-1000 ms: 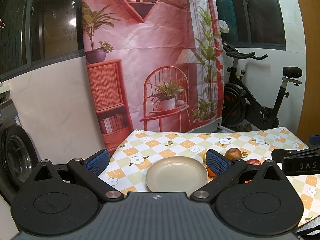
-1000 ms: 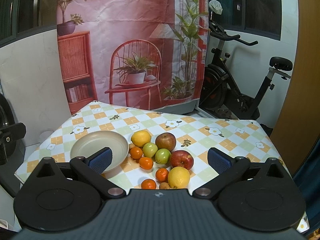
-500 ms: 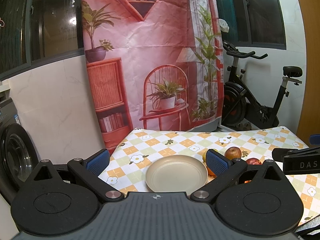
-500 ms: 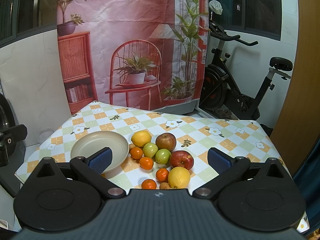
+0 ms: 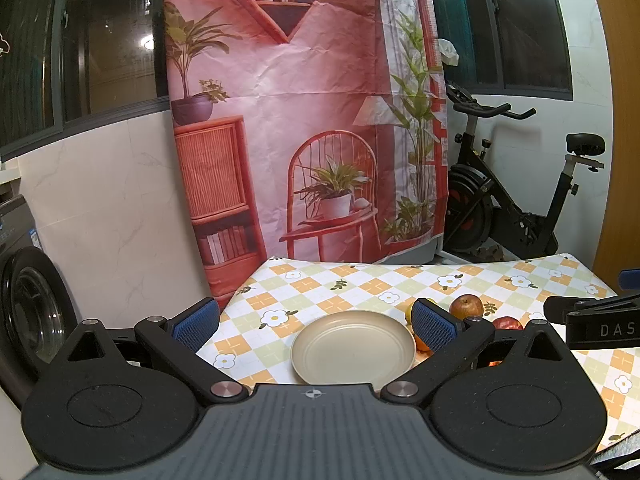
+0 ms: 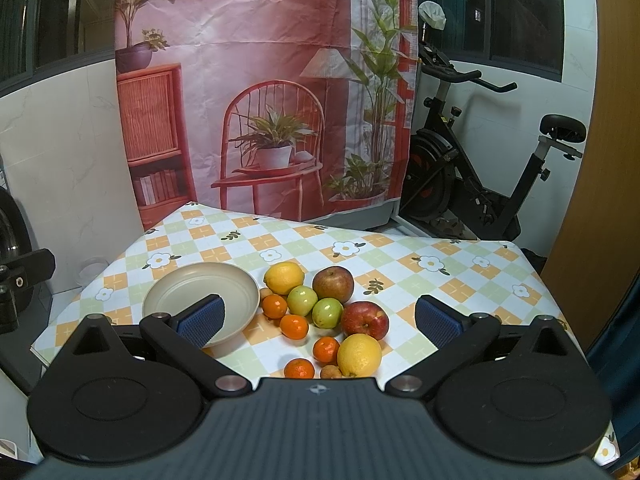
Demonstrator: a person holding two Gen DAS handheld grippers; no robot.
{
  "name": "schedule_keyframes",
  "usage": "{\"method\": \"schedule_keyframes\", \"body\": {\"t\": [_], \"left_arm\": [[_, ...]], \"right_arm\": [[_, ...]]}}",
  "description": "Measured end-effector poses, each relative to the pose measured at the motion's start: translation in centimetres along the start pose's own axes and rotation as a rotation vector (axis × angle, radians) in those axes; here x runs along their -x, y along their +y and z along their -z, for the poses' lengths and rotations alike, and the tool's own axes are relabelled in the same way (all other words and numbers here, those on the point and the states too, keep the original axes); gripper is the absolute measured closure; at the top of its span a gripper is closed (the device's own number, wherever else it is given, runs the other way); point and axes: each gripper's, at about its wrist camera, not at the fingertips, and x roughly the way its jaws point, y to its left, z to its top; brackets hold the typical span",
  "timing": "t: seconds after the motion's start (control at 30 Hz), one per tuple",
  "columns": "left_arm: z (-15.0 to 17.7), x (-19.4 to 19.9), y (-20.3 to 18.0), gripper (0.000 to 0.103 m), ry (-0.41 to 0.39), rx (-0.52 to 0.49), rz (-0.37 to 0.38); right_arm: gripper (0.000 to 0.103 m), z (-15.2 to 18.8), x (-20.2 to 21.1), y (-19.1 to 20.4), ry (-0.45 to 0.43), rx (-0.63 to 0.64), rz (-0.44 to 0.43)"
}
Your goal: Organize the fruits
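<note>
Covering the desk [image 6: 460,276] is a checked, flowered cloth; on it sits an empty beige plate [image 6: 192,292], with the fruit heaped just right of it: two lemons [image 6: 359,355], two red apples [image 6: 365,319], two green apples [image 6: 327,312], four mandarins [image 6: 294,326]. The left gripper [image 5: 314,322] and right gripper [image 6: 318,320] both hover above the desk, fingers spread wide, holding nothing.
</note>
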Motion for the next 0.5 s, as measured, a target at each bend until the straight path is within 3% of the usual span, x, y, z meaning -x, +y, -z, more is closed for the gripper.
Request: {"method": "schedule_keyframes", "body": {"t": [0.5], "left_arm": [[-0.15, -0.51, 0.12, 0.000, 0.025, 0.008, 0.004]], "right_arm": [[0.000, -0.26, -0.24, 0.09, -0.006, -0.032, -0.012]]}}
